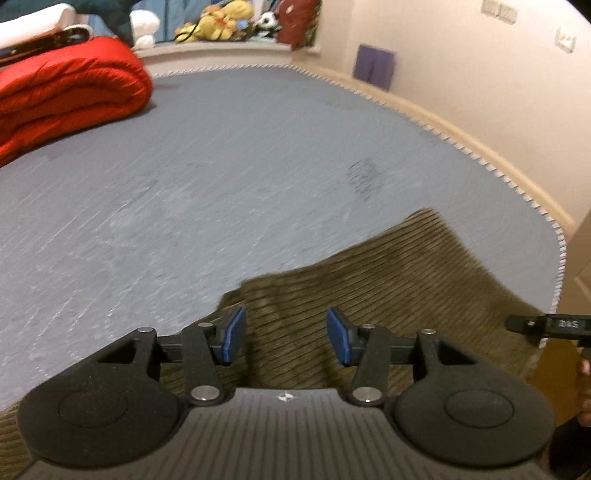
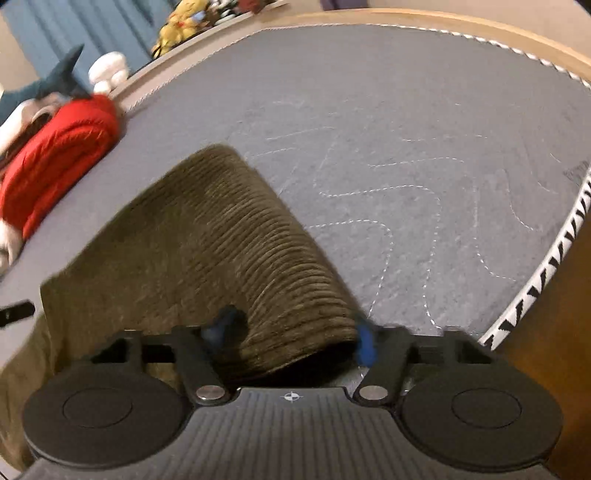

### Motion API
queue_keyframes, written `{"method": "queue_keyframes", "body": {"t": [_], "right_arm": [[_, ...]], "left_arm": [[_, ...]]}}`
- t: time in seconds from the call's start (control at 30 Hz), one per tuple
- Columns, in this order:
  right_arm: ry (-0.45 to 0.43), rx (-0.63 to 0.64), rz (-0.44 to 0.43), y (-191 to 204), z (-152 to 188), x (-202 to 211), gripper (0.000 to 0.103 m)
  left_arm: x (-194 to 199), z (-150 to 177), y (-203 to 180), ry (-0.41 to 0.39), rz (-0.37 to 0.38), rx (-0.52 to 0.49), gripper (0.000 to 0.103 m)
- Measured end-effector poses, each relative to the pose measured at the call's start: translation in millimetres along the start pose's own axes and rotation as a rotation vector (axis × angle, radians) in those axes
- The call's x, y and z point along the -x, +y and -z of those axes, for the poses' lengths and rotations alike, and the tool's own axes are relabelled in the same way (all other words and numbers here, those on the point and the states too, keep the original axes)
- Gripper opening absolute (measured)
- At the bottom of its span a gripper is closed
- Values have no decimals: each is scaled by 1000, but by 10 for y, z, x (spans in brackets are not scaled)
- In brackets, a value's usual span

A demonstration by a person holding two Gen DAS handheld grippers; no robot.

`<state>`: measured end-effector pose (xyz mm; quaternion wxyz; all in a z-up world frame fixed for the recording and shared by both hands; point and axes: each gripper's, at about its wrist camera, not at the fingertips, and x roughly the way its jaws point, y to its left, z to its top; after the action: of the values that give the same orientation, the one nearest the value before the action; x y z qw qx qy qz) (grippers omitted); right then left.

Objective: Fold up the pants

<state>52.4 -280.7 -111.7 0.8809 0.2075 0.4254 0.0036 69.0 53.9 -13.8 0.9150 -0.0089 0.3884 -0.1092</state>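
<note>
The olive-brown corduroy pants (image 1: pixel 399 273) lie on the grey mattress (image 1: pixel 221 177) near its front corner. My left gripper (image 1: pixel 286 338) is open just above the pants, its blue pads apart, nothing between them. In the right wrist view the pants (image 2: pixel 207 236) bulge up in a rounded fold in front of my right gripper (image 2: pixel 291 334). Its jaws are wide open with the fabric's edge lying between them, not pinched. The right gripper's tip (image 1: pixel 543 325) shows at the left view's right edge.
A folded red quilt (image 1: pixel 62 96) lies at the mattress's far left, also in the right wrist view (image 2: pixel 55 158). Plush toys (image 1: pixel 218 20) sit on the ledge beyond. A wooden bed frame (image 1: pixel 461 129) and wall run along the right. Mattress edge (image 2: pixel 535 291) is close on the right.
</note>
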Motion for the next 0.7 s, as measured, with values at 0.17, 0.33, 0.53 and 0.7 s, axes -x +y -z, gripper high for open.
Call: {"method": "queue_keyframes", "body": {"t": [0.17,0.33,0.53,0.7], "right_arm": [[-187,167,-7,417,134,502,27],[-424,706,-111,1338,731,982,27],[-507,1183,-201,1945,1613,1124,27],[-528,1286,-258,2175,1893,1140,27]], "left_arm": [[215,-65,-96,-99,205,88,81],[265,-160,-99,-98,496,257,91],[135,-199,-92,-27,467,276,92],[51,-158,135,18,248,289,27]]}}
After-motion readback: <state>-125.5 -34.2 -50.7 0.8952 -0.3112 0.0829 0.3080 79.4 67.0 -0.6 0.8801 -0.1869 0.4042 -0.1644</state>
